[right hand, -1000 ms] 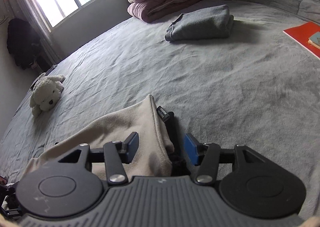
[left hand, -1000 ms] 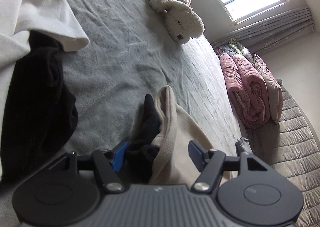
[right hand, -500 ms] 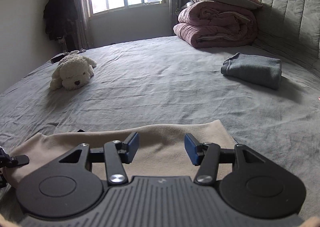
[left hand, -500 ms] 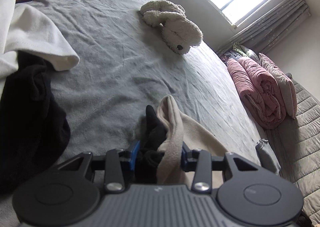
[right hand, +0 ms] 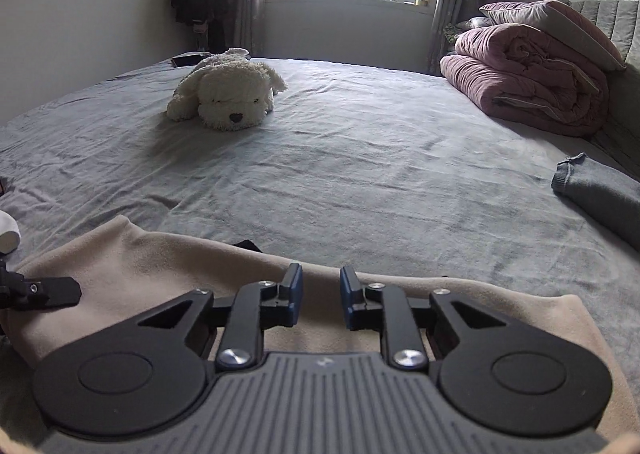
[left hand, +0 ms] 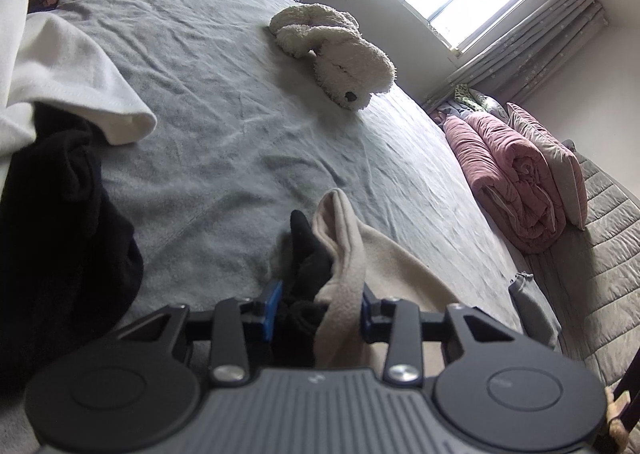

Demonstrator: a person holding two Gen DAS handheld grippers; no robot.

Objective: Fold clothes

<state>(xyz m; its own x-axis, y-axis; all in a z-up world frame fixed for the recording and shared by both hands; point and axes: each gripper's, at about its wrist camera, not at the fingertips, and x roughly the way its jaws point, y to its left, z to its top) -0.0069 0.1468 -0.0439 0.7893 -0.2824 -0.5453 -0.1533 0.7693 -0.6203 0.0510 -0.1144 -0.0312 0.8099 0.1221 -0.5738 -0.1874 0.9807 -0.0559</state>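
You are at the gripping step of a fold: the beige garment (left hand: 400,274) lies on the near part of the bed (left hand: 224,125), and both tools are taking hold of its far edge. The left tool (left hand: 318,310) pinches a bunched end of that garment together with its black lining (left hand: 308,254); both pads press on the cloth. The right tool (right hand: 320,294) is over the same edge further along; its jaws are closing, a gap remains between the pads, and you cannot tell whether cloth sits between them. The next move likely calls for a firm pinch on the right side, then an even lift of both ends so the edge stays straight as it carries over. The left view alone shows the white garment (left hand: 76,81) and the black garment (left hand: 60,221) waiting nearby on the bed. The right view alone shows the full width of the beige edge, one arm of the left tool at the frame's left side, and more of the folded grey garment (right hand: 600,197) near the pink quilt (right hand: 528,77). Both views show the plush dog (right hand: 228,93).
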